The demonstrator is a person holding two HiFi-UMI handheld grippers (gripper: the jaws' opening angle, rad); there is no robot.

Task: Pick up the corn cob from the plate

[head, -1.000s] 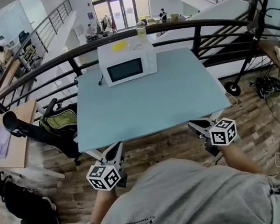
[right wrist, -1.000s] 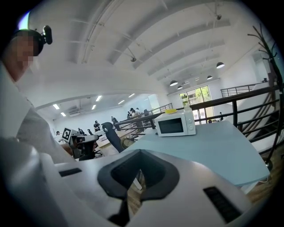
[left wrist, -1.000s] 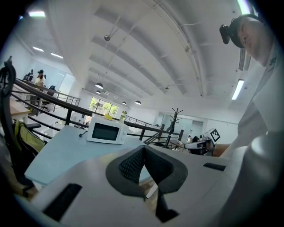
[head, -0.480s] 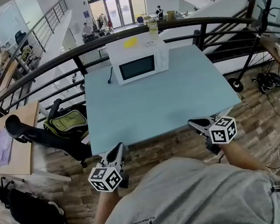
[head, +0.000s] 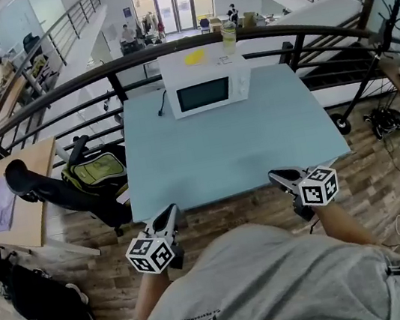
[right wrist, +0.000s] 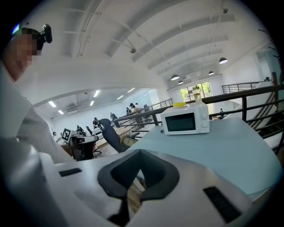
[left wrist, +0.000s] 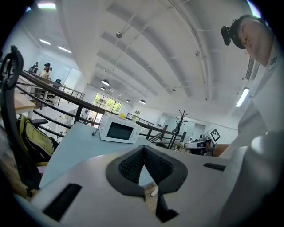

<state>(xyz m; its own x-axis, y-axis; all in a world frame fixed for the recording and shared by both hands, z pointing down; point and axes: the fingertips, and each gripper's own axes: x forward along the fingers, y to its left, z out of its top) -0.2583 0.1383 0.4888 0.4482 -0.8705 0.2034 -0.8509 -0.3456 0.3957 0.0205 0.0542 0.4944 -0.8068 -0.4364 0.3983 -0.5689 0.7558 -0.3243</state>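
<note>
Corn cob: none of the three views shows where it lies. One white microwave (head: 208,86) stands at the far end of a single pale blue desk (head: 229,150), its dark door facing the person. On top of the microwave are two things: a yellow object (head: 194,57) towards its left and a clear bottle (head: 229,36) at its right corner. No brand can be read on it.

At the desk edge opposite the microwave, two tools point towards it. The left hand-held gripper (head: 169,211) has its jaws pressed together on nothing. The right hand-held gripper (head: 275,176) is likewise closed and empty. Each carries one marker cube.

The print on the person's grey shirt (head: 274,287) is too small to read. Left of the microwave, past the desk's side, a black office chair (head: 45,185) holds a yellow-green backpack (head: 99,168), and beyond it is a wooden table (head: 19,189). A curved black railing (head: 94,74) runs just behind the microwave. A coat rack (head: 379,4) stands well to its right.
</note>
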